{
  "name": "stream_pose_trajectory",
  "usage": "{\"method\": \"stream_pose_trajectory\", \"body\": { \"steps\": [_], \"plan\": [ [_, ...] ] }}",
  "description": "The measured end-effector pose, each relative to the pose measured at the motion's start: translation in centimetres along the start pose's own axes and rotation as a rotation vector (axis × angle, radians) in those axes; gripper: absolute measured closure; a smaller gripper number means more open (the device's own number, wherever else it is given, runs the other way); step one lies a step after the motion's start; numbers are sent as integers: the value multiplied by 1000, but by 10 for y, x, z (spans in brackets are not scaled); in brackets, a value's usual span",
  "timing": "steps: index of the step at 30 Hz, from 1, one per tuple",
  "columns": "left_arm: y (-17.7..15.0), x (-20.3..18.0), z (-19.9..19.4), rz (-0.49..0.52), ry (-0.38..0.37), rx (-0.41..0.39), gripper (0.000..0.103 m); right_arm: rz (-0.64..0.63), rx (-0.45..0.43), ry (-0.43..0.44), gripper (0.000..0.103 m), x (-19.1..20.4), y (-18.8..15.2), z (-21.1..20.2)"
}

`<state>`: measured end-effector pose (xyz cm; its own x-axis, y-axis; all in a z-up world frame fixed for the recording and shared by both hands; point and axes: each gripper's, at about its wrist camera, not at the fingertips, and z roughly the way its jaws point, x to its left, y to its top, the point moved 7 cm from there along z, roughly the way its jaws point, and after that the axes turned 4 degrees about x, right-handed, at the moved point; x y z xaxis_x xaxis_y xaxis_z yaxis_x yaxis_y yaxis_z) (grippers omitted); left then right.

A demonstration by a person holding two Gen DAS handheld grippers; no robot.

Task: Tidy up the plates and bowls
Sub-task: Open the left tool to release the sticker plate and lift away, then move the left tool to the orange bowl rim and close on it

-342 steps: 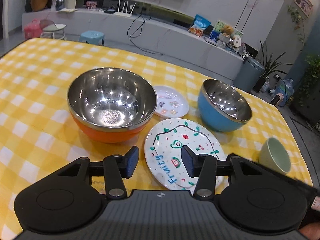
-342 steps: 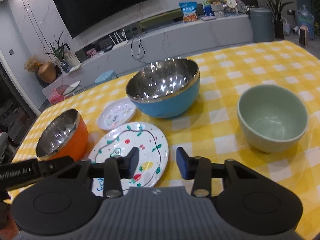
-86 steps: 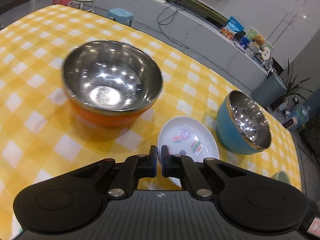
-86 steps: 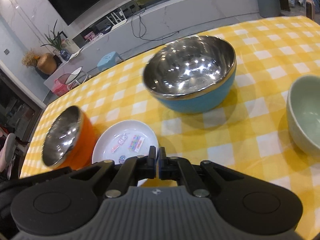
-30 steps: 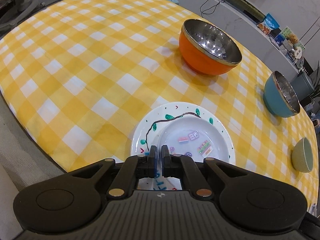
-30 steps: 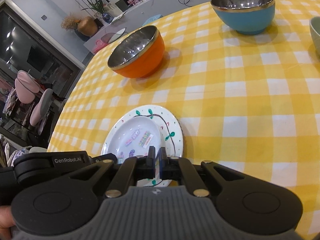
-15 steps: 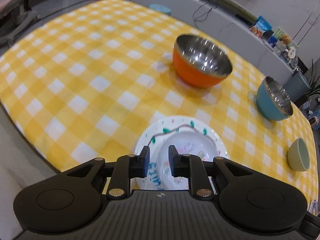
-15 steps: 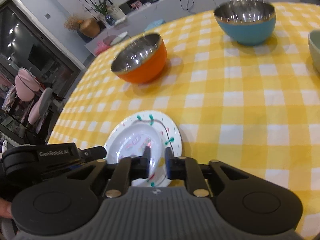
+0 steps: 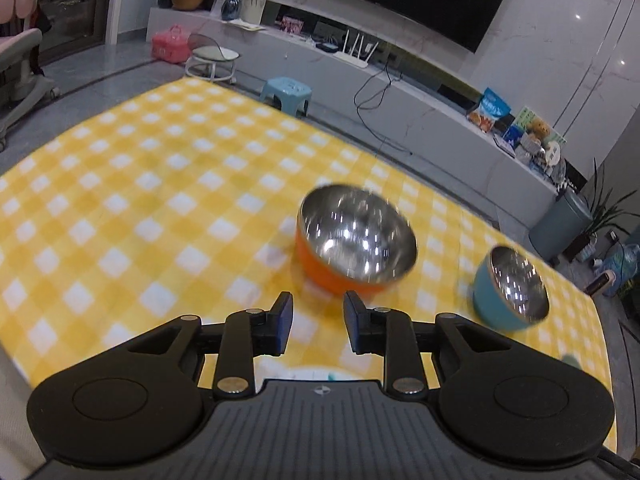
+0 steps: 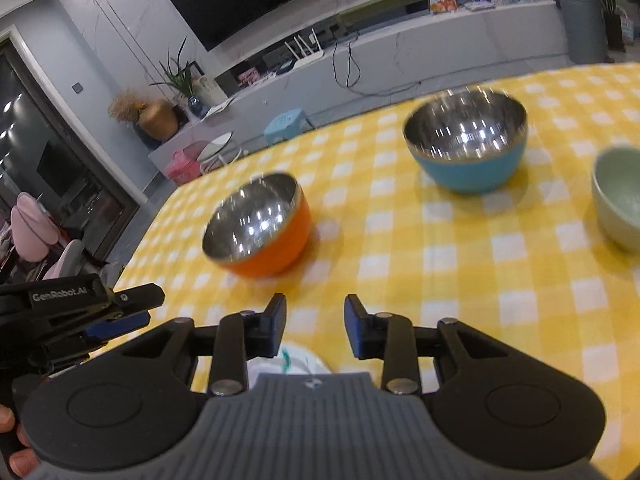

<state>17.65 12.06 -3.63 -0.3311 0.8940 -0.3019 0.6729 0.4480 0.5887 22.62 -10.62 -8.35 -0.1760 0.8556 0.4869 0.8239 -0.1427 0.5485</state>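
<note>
My left gripper (image 9: 316, 322) is open and empty, raised over the yellow checked table, with the orange steel bowl (image 9: 354, 240) just beyond its fingertips. The blue steel bowl (image 9: 510, 290) stands to the right. My right gripper (image 10: 315, 326) is open and empty too. In its view the orange bowl (image 10: 260, 226) is ahead left, the blue bowl (image 10: 466, 140) farther back, and a pale green bowl (image 10: 618, 200) at the right edge. Only a sliver of the stacked white plates (image 10: 296, 362) shows under the right gripper, and a sliver (image 9: 304, 372) under the left.
The left gripper's body (image 10: 80, 308) shows at the right wrist view's left edge. The table's near-left edge (image 9: 12, 360) drops off by the left gripper. Beyond the table are a blue stool (image 9: 286, 90) and a long grey TV bench (image 9: 400, 96).
Both grippers have opened, let go of the plate stack and lifted, tilting up toward the bowls. The plates have slipped almost out of sight beneath them.
</note>
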Motion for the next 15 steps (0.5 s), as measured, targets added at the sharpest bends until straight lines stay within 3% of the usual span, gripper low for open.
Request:
{"method": "stream_pose_trajectory", "body": {
  "steps": [9,15],
  "plan": [
    [37,4,44,26,32,-6,72,-34,-23,-50,71,24,43,35],
    [48,10,75,62,24,-8,72,-35,14,-80,71,30,57,74]
  ]
}}
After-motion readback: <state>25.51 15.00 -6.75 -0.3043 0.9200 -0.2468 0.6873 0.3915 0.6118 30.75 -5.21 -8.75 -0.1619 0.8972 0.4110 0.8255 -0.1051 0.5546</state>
